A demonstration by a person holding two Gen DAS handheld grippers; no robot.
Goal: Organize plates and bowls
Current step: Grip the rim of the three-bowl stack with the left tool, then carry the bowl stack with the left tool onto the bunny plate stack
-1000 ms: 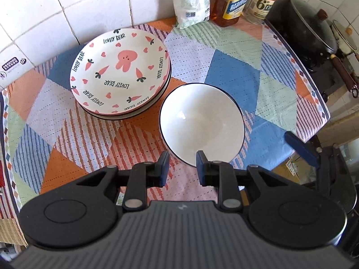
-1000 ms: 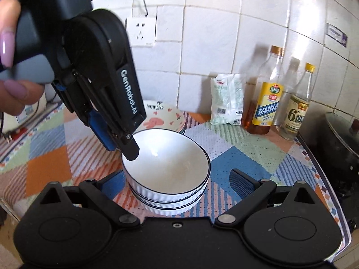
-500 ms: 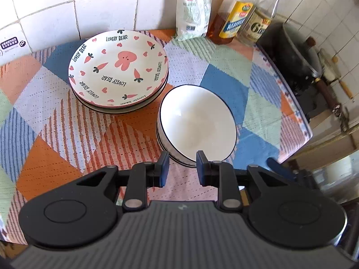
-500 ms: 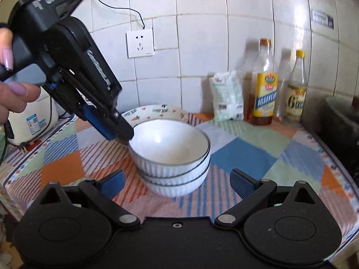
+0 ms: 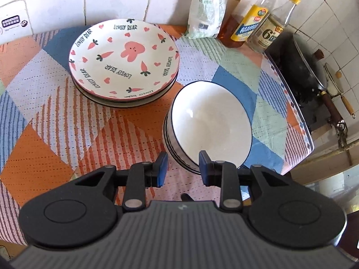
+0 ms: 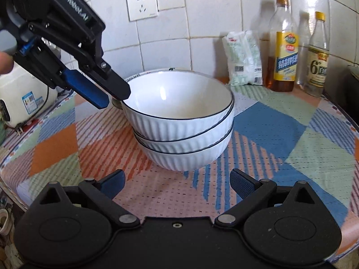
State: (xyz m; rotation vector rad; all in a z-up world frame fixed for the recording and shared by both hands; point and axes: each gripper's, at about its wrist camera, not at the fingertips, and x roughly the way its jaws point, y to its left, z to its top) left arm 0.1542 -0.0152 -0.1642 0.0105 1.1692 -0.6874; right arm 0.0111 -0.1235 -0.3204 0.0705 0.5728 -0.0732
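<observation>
- The bowls (image 6: pixel 181 125) sit nested in a stack of three on the desk (image 6: pixel 280 134), just ahead of both tools; the plates (image 5: pixel 124 60) are stacked beyond.
- I judge the stacking done; next, I back away cleanly.
- My left tool (image 5: pixel 183 168) is partly parted, empty, tips beside the top rim.
- My right tool (image 6: pixel 177 182) gapes wide, holding nothing.

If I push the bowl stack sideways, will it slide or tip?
The bowl stack looks glazed, rigid and breakable. Three nested bowls on a narrow foot probably sit top-heavy, and the top one already tilts. The textured cloth may grip the foot, so tipping seems likelier than sliding.
</observation>
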